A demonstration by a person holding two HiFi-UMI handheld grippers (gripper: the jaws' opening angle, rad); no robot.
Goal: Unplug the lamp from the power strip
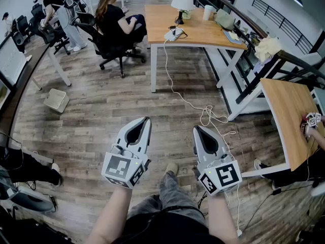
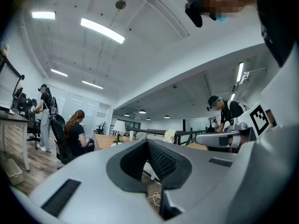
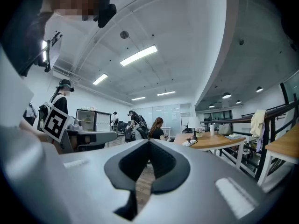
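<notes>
Head view: lamp (image 1: pixel 182 3) & power strip (image 1: pixel 173 33) on tabletop (image 1: pixel 203 32); left gripper (image 1: pixel 147 120), right gripper (image 1: pixel 197 129) well short of tabletop.
Left gripper view: jaws together, empty.
Right gripper view: jaws together, empty.

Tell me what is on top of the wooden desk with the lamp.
The lamp, a white power strip, a cup and a bag. What lies behind the bag is hidden.

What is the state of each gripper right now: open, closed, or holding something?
Left gripper: closed, holding nothing.
Right gripper: closed, holding nothing.
</notes>
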